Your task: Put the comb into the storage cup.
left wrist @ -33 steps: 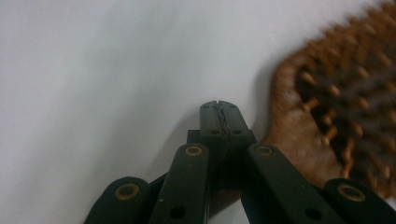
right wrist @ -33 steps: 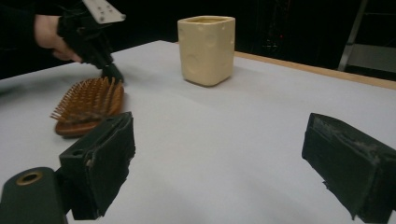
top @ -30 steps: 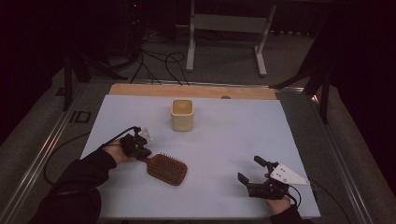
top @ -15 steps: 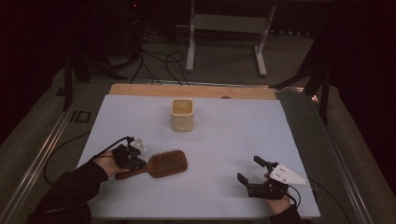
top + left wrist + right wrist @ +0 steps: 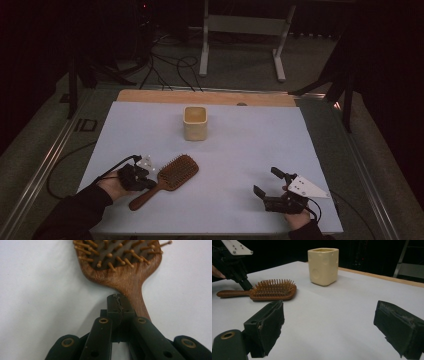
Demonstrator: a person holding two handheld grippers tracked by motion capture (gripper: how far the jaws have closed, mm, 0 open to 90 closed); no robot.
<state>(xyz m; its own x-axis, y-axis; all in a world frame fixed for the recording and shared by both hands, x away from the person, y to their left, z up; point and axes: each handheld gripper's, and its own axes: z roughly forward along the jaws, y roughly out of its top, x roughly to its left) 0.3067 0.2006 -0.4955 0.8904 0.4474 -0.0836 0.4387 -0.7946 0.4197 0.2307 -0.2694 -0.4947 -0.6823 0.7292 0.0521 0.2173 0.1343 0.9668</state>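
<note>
Swung round since a second ago: wooden hairbrush (image 5: 172, 175), bristle end now pointing up and away from the left claw (image 5: 150, 176), handle end now down near the sleeve. Moved with it, left claw, a bit toward the near edge of the surface (image 5: 125, 120). Same spot as before for the right claw (image 5: 266, 183).

Left claw pressed together, tips sitting on the brush handle right behind the head. Seen up close in the left gripper view: claw tips (image 5: 117, 305) closed flat against each other on top of the brown handle, hairbrush (image 5: 125, 270) head straight ahead with its bristles up. Not clear whether pinching the handle or just pushing on it.

Right claw spread wide, nothing between its two black pads, resting low over the surface, well apart from the brush. Ahead of it in the right gripper view: hairbrush (image 5: 270, 290) lying flat, left claw (image 5: 245, 285) at its handle, and a cream square cup (image 5: 323, 266) standing upright farther back.
</note>
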